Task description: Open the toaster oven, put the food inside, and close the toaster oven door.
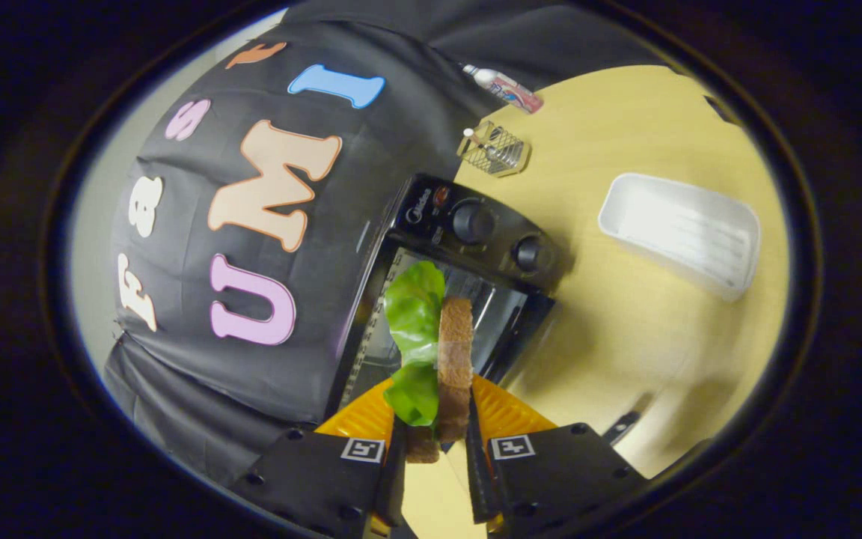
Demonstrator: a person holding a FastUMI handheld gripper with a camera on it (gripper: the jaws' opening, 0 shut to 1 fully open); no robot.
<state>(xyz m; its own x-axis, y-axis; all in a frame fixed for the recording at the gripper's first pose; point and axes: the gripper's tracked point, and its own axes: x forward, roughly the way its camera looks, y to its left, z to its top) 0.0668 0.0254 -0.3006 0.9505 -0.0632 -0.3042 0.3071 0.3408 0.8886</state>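
Brown bread and green lettuce, a sandwich (pixel 452 359), sit clamped between the two fingers of the tongs (pixel 435 438), its long axis running straight out ahead of them. Just beyond its far end lies the toaster oven (pixel 476 247) on the counter (pixel 625 344), apparently open toward the tongs, so the sandwich already points into it. Judging by this, a straight push forward should carry it inside.

The claw (pixel 435 430) has two black block-shaped bodies studded with dark screws, each carrying a small square black-and-white marker on its top face. From each body a ribbed orange finger (pixel 504 413) runs forward, edged inside with a thin black pad.
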